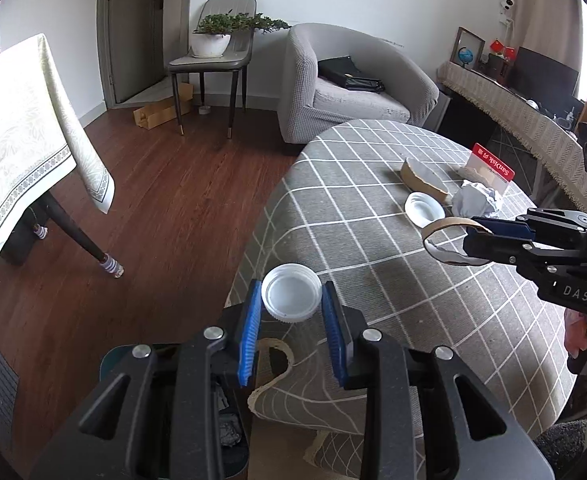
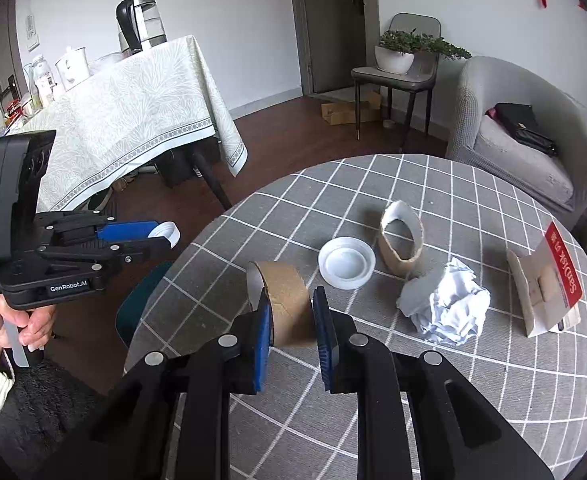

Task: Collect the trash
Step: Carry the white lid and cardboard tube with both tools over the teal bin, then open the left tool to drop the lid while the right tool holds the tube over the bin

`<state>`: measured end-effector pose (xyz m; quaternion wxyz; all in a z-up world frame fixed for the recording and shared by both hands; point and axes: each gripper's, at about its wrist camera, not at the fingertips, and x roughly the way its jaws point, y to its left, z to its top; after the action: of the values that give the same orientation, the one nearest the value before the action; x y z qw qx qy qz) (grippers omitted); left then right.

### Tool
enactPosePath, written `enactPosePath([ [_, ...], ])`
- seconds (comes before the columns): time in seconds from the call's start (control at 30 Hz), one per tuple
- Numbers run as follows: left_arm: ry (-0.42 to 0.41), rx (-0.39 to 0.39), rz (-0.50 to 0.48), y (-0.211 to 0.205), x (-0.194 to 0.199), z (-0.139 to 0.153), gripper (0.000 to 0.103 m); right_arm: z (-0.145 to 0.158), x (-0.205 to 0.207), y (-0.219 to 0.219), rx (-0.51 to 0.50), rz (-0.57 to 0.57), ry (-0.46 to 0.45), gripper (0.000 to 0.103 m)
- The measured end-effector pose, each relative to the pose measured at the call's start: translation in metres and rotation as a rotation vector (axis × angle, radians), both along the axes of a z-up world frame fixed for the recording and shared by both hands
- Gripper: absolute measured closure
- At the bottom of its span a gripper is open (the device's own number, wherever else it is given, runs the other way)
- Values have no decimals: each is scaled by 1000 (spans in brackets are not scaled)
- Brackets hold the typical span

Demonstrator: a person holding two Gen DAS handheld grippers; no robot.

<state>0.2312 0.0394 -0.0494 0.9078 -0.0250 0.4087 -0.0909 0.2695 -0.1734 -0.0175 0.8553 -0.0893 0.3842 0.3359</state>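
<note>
Your left tool [image 1: 291, 300] grips a white plastic cap [image 1: 292, 293] between its blue pads, held in the air past the edge of the round worktop [image 1: 373, 264], above a dark bin [image 1: 229, 432] on the floor. Your right tool [image 2: 291, 306] holds a brown cardboard ring [image 2: 285, 300] between its fingers, closed on it, above the checked cloth. On the worktop beyond this ring, from left to right, you have a second white cap [image 2: 346, 263] lying with the open side up, just beside it another cardboard ring [image 2: 400, 238] standing on its edge, then a crumpled white paper ball [image 2: 447, 308], and at the far right a red and white SanDisk package [image 2: 549, 280] leaning upright. A grey armchair [image 2: 525, 140] stands behind the worktop.
</note>
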Motion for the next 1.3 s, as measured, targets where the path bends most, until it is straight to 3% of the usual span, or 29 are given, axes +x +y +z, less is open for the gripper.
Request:
enactPosePath([
  [0.2,22,26,40,29,-4,-10,70,5,2,29,64,41,1,83],
  [0.7,134,94,116,96,-12,-57,70,2,0,116,72,162,9,83],
  [1.3,370,134,111,141,-25,-123,70,-17,3,185,109,218,104,83],
])
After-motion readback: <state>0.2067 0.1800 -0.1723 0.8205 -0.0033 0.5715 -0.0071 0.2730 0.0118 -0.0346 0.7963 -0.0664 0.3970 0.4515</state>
